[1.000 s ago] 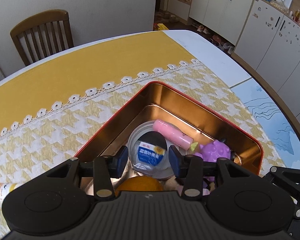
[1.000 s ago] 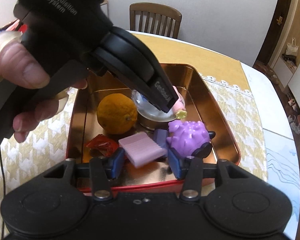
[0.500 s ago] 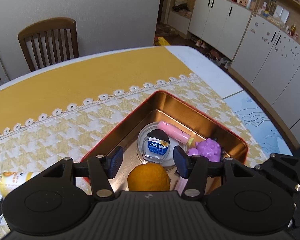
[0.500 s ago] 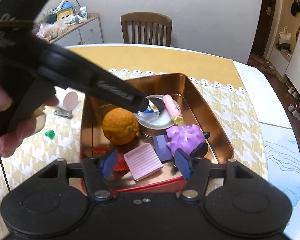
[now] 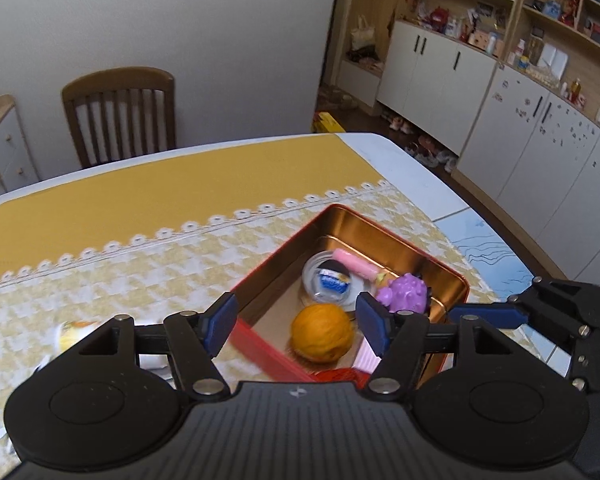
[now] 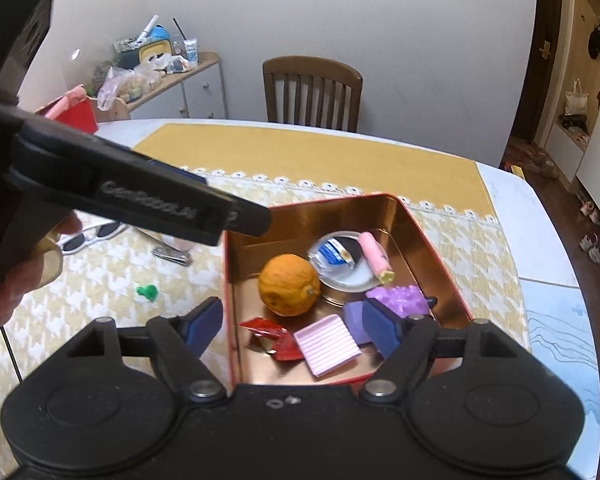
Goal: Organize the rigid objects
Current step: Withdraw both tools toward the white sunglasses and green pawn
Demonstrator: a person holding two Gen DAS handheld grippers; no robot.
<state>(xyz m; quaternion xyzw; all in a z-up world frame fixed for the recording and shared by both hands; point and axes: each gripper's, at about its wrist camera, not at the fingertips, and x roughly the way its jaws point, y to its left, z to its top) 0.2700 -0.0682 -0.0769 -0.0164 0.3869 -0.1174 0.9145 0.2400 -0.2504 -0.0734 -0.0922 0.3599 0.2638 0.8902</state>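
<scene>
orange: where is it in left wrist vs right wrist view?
Left wrist: the orange is low centre, in the near part of the red tin, seen between the left gripper's blue pads.
Right wrist: the orange is centre, left half of the tin, above the red wrapper.
Shared landmark: the purple spiky toy, right of the orange in both.

My left gripper [image 5: 292, 322] and my right gripper [image 6: 290, 326] both tilt downward, blue-padded fingers [image 6: 204, 322] opening on nothing, my left hand [image 6: 16, 280] wrapped round its black handle.
</scene>
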